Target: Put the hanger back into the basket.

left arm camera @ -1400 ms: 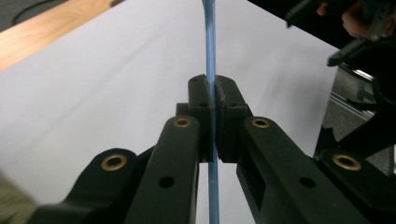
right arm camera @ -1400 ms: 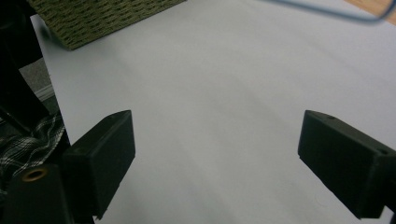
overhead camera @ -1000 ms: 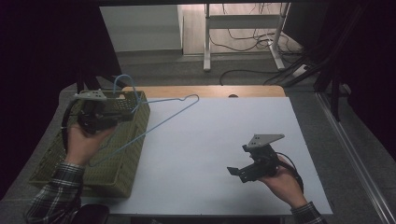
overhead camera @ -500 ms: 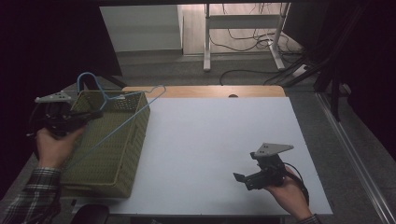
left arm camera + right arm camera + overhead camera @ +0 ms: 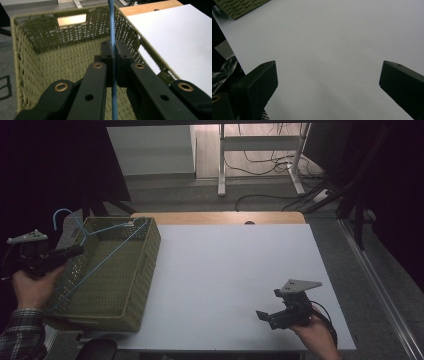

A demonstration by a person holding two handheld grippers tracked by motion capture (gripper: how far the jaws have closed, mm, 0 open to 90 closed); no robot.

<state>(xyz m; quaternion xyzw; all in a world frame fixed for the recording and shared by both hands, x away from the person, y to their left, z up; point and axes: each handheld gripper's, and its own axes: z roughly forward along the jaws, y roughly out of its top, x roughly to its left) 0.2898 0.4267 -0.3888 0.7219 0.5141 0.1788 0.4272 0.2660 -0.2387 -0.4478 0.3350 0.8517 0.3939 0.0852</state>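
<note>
A light blue wire hanger [image 5: 107, 251] lies slanted across the olive woven basket [image 5: 131, 290] at the table's left edge, its hook [image 5: 61, 214] sticking up past the basket's far left corner. My left gripper [image 5: 75, 251] is at the basket's left side, shut on the hanger. In the left gripper view the blue wire [image 5: 112, 45] runs straight up between the closed jaws, with the basket's inside [image 5: 62, 40] behind. My right gripper [image 5: 262, 315] rests low over the white table [image 5: 235, 265] near its front right, open and holding nothing; its two fingers [image 5: 254, 82] stand wide apart.
The white tabletop has a wooden strip [image 5: 220, 217] along its far edge. Beyond it are a grey floor, cables [image 5: 280, 197] and a metal stand's legs [image 5: 222, 167]. A corner of the basket [image 5: 239, 7] shows at the top left of the right gripper view.
My left gripper has carried the hanger leftwards from over the table to lie across the basket. The right gripper has drifted toward the front right edge of the table.
</note>
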